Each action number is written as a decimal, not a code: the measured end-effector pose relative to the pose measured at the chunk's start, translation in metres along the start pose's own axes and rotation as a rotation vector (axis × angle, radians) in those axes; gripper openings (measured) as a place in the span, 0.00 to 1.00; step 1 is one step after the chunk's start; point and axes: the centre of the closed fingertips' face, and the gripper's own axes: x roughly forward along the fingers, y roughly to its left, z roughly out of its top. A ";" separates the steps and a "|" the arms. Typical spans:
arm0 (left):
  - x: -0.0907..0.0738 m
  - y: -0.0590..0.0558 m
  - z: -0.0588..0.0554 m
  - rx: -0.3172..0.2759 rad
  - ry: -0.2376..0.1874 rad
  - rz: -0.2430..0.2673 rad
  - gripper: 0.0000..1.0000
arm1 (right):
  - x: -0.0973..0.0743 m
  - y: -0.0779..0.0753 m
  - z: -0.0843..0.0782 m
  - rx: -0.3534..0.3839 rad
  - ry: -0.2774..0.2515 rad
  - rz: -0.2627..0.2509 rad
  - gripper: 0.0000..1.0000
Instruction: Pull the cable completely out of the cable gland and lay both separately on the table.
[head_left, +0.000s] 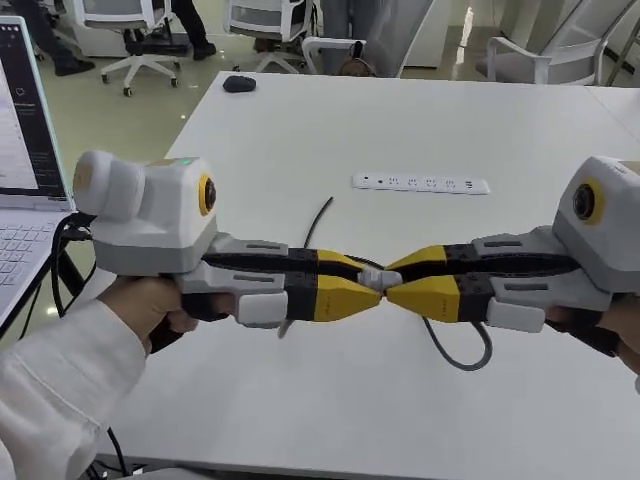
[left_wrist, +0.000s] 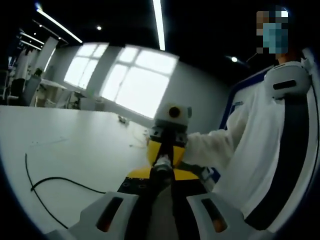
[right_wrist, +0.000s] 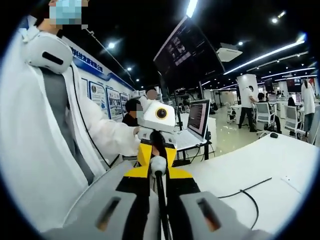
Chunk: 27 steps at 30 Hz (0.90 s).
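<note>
Head view: left gripper (head_left: 365, 283) and right gripper (head_left: 401, 283) are meeting tip to tip above the table (head_left: 300, 130), likely opposed for a straight pull. The cable gland (head_left: 383, 280) is sitting between the tips.

Left gripper view: jaws are apparently clamping the cable gland (left_wrist: 162, 164).

Right gripper view: jaws are pinching the cable (right_wrist: 159, 200), which is running back between them.

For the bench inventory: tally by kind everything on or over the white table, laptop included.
tool: 2 (left tool, right tool)
cable: 1
cable gland: 1
power strip: 1
mouse: 1
laptop: 1
total: 7
</note>
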 end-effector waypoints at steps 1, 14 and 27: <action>0.000 -0.001 -0.001 -0.026 0.002 -0.008 0.13 | 0.000 0.000 0.000 -0.025 0.006 0.000 0.08; 0.003 -0.002 -0.003 -0.107 -0.030 -0.032 0.13 | -0.002 0.003 -0.002 -0.315 0.074 -0.036 0.08; 0.001 0.002 -0.001 0.032 -0.037 0.044 0.14 | 0.001 -0.004 -0.006 -0.286 0.097 -0.074 0.12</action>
